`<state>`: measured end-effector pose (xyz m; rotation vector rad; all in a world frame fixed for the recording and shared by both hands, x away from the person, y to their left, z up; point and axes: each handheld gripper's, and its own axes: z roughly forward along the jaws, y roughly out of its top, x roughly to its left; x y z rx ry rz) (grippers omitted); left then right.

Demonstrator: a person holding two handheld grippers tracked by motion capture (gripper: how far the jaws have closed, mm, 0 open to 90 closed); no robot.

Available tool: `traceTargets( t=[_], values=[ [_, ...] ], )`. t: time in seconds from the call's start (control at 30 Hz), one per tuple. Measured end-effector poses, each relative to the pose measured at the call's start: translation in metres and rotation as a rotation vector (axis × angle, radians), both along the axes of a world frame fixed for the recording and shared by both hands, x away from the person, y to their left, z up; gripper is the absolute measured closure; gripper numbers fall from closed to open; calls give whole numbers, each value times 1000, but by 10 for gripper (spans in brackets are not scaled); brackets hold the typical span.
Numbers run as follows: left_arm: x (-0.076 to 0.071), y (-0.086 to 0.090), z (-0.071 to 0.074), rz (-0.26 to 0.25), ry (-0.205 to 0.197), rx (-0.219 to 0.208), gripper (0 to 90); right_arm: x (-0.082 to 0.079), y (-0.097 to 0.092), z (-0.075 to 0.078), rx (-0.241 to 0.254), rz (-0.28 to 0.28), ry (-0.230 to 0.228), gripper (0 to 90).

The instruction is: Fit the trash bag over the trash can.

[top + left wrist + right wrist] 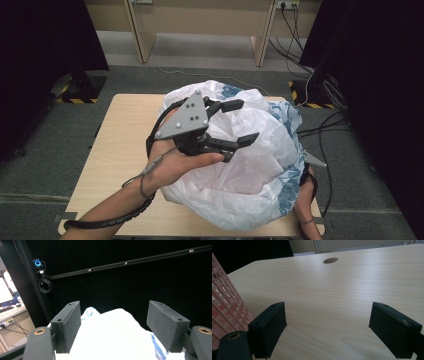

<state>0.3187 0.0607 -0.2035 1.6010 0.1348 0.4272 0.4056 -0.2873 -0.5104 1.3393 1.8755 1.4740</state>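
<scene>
puffed white plastic bag (250,165) — on table (120,150)

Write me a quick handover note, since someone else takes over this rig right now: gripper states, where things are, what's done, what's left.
Left gripper: open, raised over the top of the white plastic bag, nothing between its jaws.
Right gripper: open, empty, low over the table, beside a pink mesh basket; in the high view the bag mostly hides that hand.
Things: the bag billows over the middle and right of the table; the basket seems to sit under or inside it, but I cannot tell which.
Done: neither gripper holds anything.
Left: probably regrip the bag and finish fitting or removing it.
</scene>
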Motion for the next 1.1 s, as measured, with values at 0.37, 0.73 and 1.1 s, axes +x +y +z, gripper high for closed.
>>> traceTargets(
  t=[0.37, 0.73, 1.1],
  values=[
    [21, -13, -12, 34, 33, 71, 284, 0, 0, 0, 2, 1, -2, 147],
    [39, -19, -29, 84, 127, 153, 298, 0, 0, 0, 0, 2, -3, 147],
    [50, -28, -44, 98, 162, 230, 297, 0, 0, 0, 1, 2, -3, 147]
  ],
)
